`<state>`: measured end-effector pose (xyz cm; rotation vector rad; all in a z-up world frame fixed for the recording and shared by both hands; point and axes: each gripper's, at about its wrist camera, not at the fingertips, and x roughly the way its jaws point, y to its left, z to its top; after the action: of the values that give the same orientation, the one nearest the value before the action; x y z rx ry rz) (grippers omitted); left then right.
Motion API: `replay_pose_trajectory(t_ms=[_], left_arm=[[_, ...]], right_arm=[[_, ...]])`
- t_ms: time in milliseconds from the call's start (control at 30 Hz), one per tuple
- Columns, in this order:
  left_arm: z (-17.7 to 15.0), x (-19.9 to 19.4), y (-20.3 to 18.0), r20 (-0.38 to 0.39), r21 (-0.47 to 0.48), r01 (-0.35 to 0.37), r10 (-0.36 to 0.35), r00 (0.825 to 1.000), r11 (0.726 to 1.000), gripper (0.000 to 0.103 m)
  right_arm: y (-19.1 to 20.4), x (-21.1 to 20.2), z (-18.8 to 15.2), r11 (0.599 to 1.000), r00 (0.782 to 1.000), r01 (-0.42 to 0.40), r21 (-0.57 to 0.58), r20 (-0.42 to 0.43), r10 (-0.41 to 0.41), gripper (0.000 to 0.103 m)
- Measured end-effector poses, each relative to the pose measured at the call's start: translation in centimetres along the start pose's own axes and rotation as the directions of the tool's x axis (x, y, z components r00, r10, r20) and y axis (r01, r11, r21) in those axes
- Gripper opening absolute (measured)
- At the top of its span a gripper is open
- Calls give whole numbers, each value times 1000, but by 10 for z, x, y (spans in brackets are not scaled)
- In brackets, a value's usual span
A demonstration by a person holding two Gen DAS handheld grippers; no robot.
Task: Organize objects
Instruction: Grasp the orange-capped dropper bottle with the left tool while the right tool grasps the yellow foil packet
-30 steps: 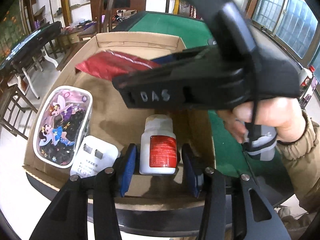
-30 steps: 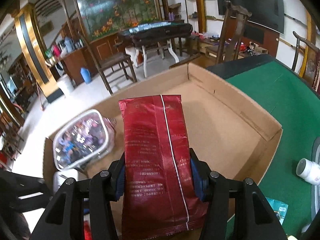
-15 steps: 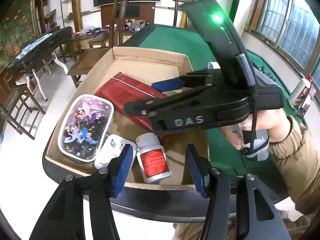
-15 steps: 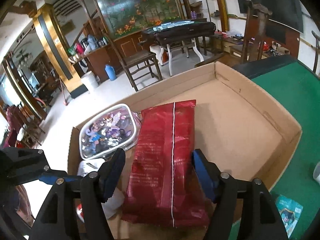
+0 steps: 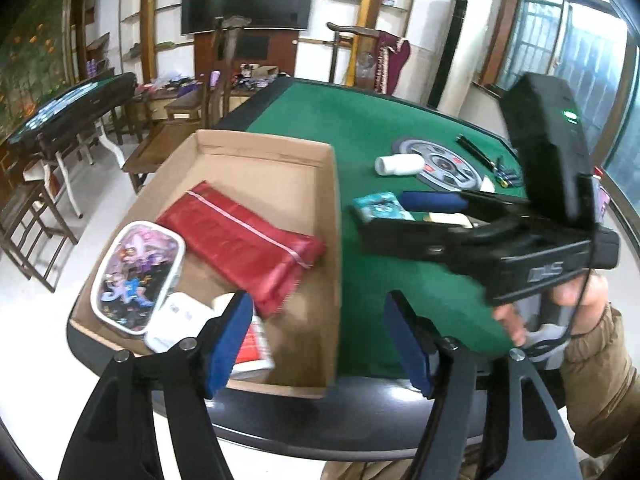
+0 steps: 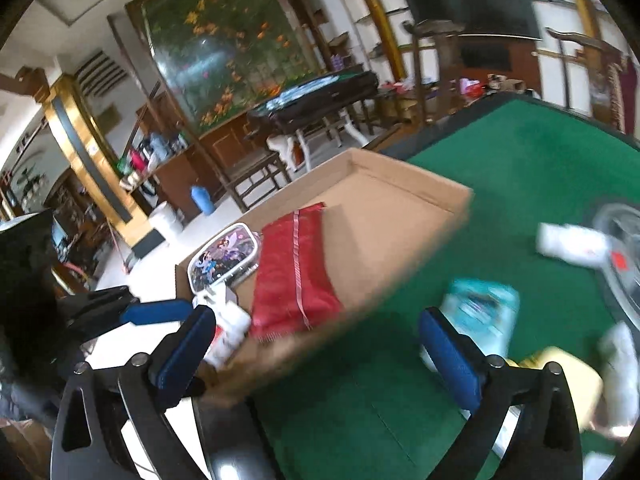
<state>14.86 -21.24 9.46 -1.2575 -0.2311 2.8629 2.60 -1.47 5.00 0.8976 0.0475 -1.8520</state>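
Bright daylight, fisheye warp, motion blur

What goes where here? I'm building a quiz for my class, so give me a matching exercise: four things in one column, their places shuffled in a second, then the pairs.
Things:
1. red packet
2. lying white bottle
3. teal packet
4. cartoon pencil case

Places:
A. on the green felt, beside the right gripper
B. in the cardboard box, near its left wall
C. on the grey round disc's edge
D. in the box, middle

Pairs: 1-D, 2-C, 3-A, 4-B
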Motion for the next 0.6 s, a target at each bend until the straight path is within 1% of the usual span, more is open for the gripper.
replay_pose_trajectory(t_ms=[100, 167, 267, 400, 500, 600], left_arm=[[1, 3, -17, -12, 16, 23, -23, 1000, 1000, 70], [2, 10, -30, -27, 22, 48, -47, 998, 999, 74], [5, 23, -51, -60, 48, 93, -91, 994, 994, 75], [9, 46, -83, -100, 93, 142, -133, 986, 985, 75], [10, 62, -109, -140, 123, 183, -166, 976, 975, 75], [8, 76, -134, -158, 169, 182, -156, 975, 969, 75]], right_arm=[[-16, -28, -10, 999, 999, 18, 38, 32, -19, 103], [-30, -48, -21, 998, 999, 7, 65, 48, -11, 103], [-54, -70, -36, 993, 998, -14, 116, 65, 6, 103], [-84, -101, -56, 980, 994, 41, 192, 91, -59, 103], [-98, -129, -65, 970, 985, 73, 233, 137, -107, 103], [-108, -158, -75, 961, 969, 106, 257, 191, -158, 103]])
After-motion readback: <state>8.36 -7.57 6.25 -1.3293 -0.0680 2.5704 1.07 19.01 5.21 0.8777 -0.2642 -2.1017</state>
